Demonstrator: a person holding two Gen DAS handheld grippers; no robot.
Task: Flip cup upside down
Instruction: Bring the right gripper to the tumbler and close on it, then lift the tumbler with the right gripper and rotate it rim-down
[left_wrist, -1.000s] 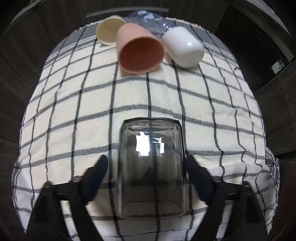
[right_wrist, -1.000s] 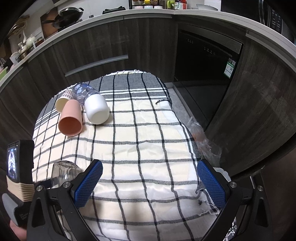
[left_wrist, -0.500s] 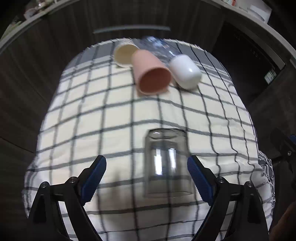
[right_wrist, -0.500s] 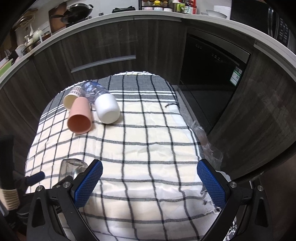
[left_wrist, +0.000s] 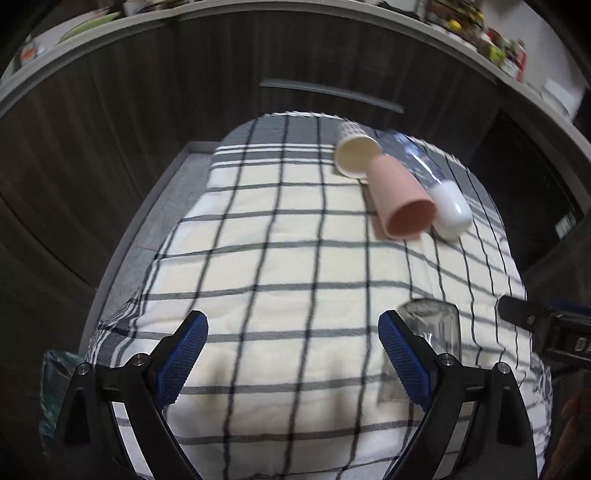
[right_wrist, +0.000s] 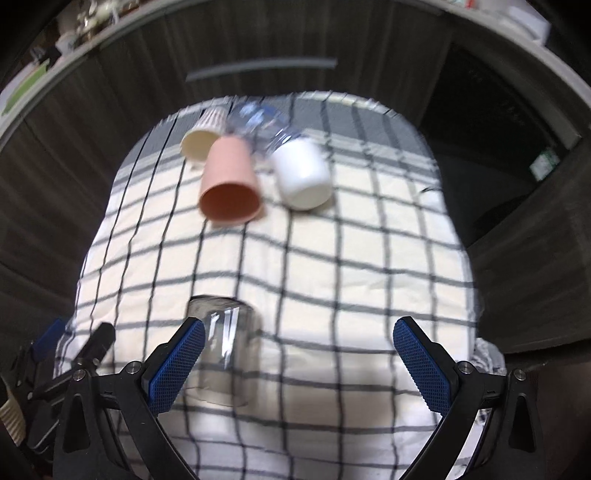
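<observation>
- The left claw (left_wrist: 293, 356) stands with its jaws wide apart, holding nothing; the blue pads (left_wrist: 181, 360) have a fine cross-hatched grip texture and sit on black angular arms with silver screws.
- The right claw (right_wrist: 295, 363) is likewise spread wide and holds nothing, with the same blue waffle-textured pads (right_wrist: 421, 367) on black frames.
- The glass cup (right_wrist: 225, 354) is clear, cylindrical and smooth, with bright streaks of reflection on its wall. It stands mouth-down on the cloth near the front of the desk, flat base uppermost. In the right wrist view it sits just behind that claw's left pad, outside the gap between the jaws; in the left wrist view the glass cup (left_wrist: 434, 334) is partly hidden behind the right-hand pad.
- The cloth (left_wrist: 288, 266) covers the desk: soft cream fabric with a dark grid of thin lines, slightly rumpled, with a greyer striped band at the far end.
- At the far end lies a cluster of cups on their sides, touching each other: a matte pink cup (right_wrist: 231, 182), tapered, its open mouth facing the cameras; a glossy white cup (right_wrist: 303, 173) with rounded edges; a cream paper cup (left_wrist: 356, 153) with a patterned outer wall; and a clear plastic bottle (left_wrist: 410, 155), blurred, lying behind them.
- Dark wood-grain cabinets (left_wrist: 110, 122) curve around the desk, with a long metal handle (left_wrist: 330, 96).
</observation>
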